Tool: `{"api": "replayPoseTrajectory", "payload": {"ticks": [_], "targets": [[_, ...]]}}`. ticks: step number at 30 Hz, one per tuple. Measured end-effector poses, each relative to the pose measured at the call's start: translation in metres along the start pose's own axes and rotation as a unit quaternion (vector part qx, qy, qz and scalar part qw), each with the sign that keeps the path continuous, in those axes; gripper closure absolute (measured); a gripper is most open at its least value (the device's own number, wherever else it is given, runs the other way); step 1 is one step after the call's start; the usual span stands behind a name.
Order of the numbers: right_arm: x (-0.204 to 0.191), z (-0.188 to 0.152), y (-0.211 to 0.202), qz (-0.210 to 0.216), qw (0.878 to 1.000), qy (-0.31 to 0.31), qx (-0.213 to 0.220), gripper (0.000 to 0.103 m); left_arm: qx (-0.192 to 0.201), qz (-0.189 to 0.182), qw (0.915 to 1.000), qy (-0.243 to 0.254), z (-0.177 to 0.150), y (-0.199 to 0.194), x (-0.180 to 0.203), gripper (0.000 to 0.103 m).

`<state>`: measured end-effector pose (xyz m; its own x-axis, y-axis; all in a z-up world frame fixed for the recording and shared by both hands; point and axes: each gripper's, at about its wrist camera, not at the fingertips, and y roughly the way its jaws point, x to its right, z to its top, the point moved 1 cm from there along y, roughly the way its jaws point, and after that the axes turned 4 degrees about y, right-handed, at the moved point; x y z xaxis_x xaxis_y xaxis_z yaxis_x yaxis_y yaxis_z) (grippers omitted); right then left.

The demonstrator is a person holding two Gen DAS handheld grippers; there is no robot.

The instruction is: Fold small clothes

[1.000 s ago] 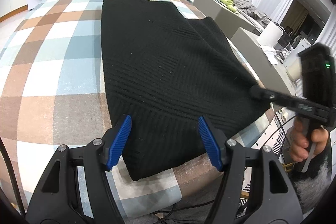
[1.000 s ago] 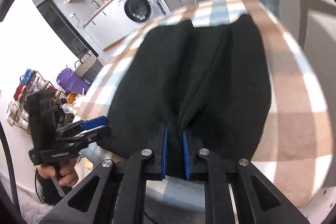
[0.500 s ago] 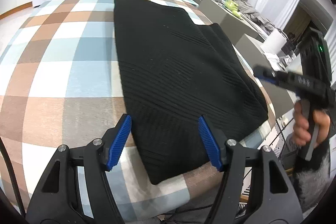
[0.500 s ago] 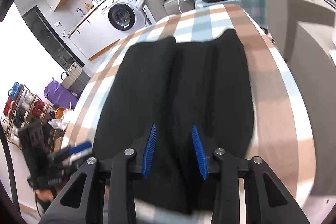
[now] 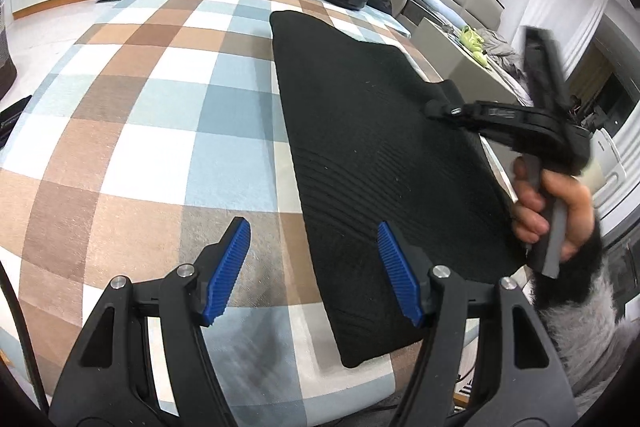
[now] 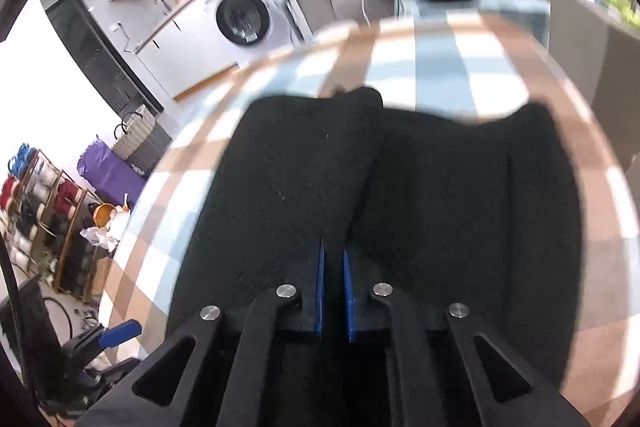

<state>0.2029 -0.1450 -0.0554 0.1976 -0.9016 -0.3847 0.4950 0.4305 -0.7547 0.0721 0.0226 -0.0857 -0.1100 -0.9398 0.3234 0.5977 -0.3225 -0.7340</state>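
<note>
Right gripper (image 6: 333, 291) reopened half a second ago, now jaws clenched again on a pinch of the black knit garment (image 5: 372, 131) along the desk's (image 5: 160, 107) right edge. Left gripper (image 5: 316, 271) gaping, empty, over the near hem; next fold starting.

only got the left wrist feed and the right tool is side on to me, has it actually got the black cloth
observer: Yes. In the right wrist view the right tool has its jaws almost together, with a fold of the black garment pinched between them.
operator: flat or bunched there
observer: Bunched. A raised crease runs from the pinch away to the garment's far edge.
operator: far edge straight
observer: No. It dips in the middle, and the checked tablecloth shows in the dip.
</note>
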Motion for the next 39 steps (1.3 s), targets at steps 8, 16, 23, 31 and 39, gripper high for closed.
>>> {"api": "replayPoseTrajectory", "payload": {"ticks": [8, 16, 23, 31, 39], "targets": [[0.033, -0.010, 0.008, -0.030, 0.996, 0.061, -0.052, 0.090, -0.006, -0.005, 0.9998, 0.019, 0.001, 0.003, 0.014, 0.039], [0.039, -0.083, -0.047, 0.057, 0.992, 0.073, -0.080, 0.070, -0.016, -0.012, 0.9995, 0.022, -0.005, 0.013, 0.025, 0.039], [0.020, -0.117, -0.087, 0.028, 0.998, 0.029, -0.046, 0.098, -0.022, -0.025, 0.9986, 0.041, -0.002, 0.022, 0.041, 0.039], [0.037, -0.122, -0.087, 0.020, 0.996, 0.055, -0.070, 0.090, -0.034, -0.013, 0.9984, 0.044, -0.005, 0.030, 0.043, 0.039], [0.069, -0.076, -0.059, 0.043, 0.993, 0.101, -0.033, 0.064, -0.035, -0.006, 0.9987, 0.037, -0.001, 0.031, 0.035, 0.039]]}}
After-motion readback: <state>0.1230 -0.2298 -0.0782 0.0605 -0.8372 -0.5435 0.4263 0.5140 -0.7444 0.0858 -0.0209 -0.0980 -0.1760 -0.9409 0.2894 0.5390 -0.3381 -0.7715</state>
